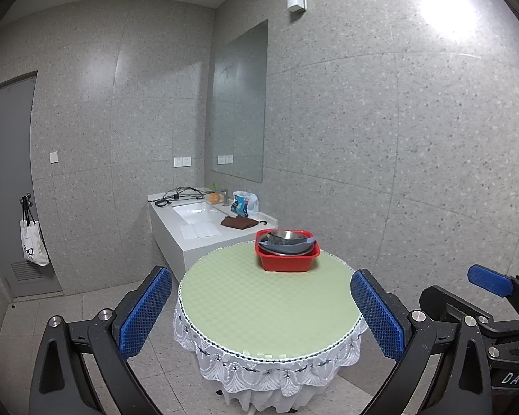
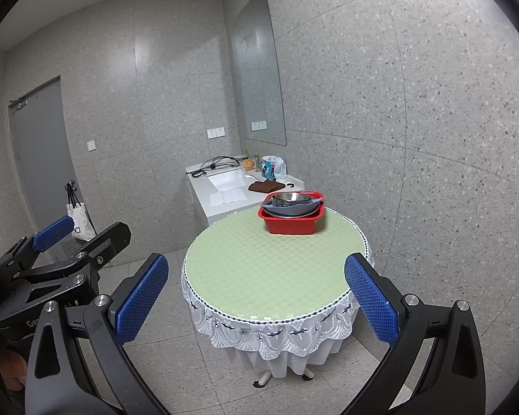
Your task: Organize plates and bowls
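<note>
A red plastic basin (image 1: pixel 288 259) (image 2: pixel 291 224) stands at the far side of a round table (image 1: pixel 259 314) (image 2: pixel 270 269) with a pale green top and white lace skirt. In it sit a grey dish (image 1: pixel 287 247) (image 2: pixel 290 209) and a steel bowl (image 1: pixel 284 234) (image 2: pixel 287 198), stacked. My left gripper (image 1: pixel 261 307) is open and empty, held before the table's near edge. My right gripper (image 2: pixel 256 297) is open and empty, also short of the table. Each gripper shows at the side of the other's view: the right one (image 1: pixel 491 282), the left one (image 2: pixel 52 230).
A white sink counter (image 1: pixel 204 228) (image 2: pixel 231 186) stands behind the table against the wall, with cables, a brown cloth (image 1: pixel 238 222), a bag and paper on it. A grey door (image 1: pixel 7 186) with a hanging tote bag (image 1: pixel 33 242) is at left. Tiled floor surrounds the table.
</note>
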